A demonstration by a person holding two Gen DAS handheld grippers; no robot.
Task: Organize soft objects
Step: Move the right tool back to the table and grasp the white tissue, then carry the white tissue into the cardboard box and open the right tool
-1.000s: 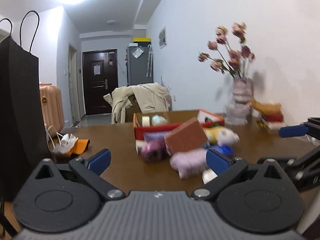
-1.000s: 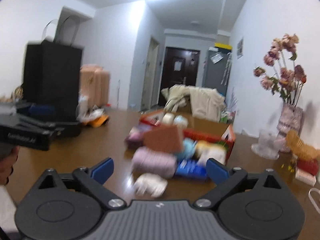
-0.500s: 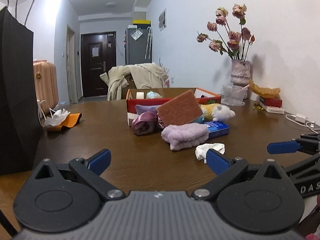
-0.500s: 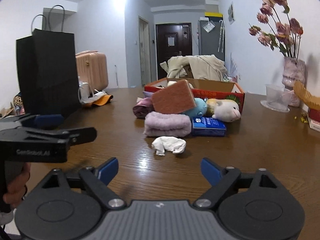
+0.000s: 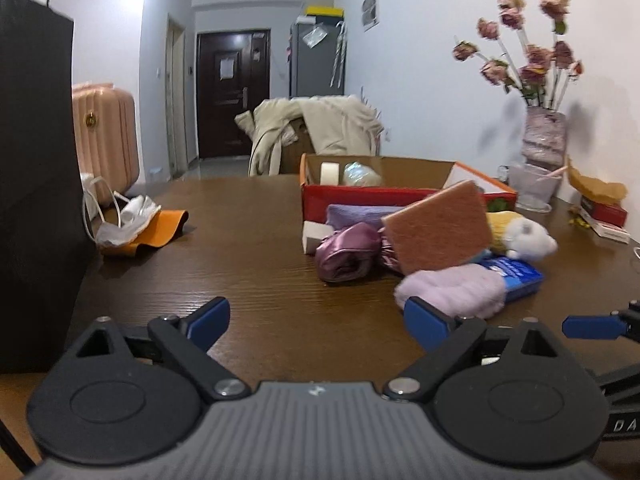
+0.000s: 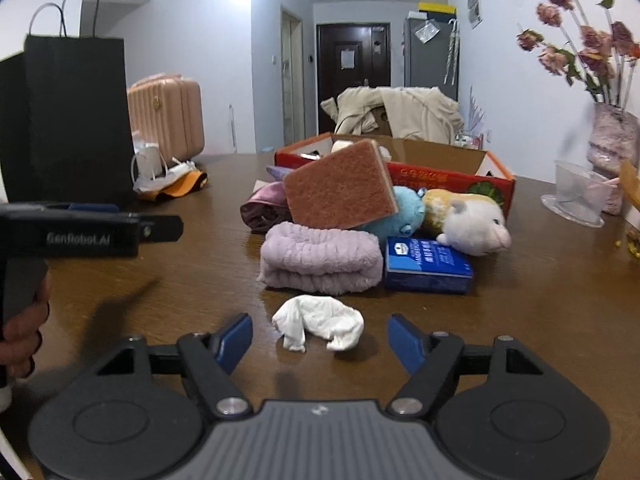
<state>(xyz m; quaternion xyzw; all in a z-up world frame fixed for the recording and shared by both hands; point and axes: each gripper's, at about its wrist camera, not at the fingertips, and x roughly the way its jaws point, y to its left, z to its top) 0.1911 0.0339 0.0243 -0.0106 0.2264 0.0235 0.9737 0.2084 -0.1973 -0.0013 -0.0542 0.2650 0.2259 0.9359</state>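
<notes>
Dark brown wood-grain surface, glossy, carrying a red cardboard box toward the far side. Directly in front of the box: folded lilac towel, blue packet just beside it, white-and-yellow plush toy, crumpled purple fabric, and, nearest, a crumpled white cloth. At the left edge, black paper bag standing upright, with an orange-and-white bundle lying near it.
</notes>
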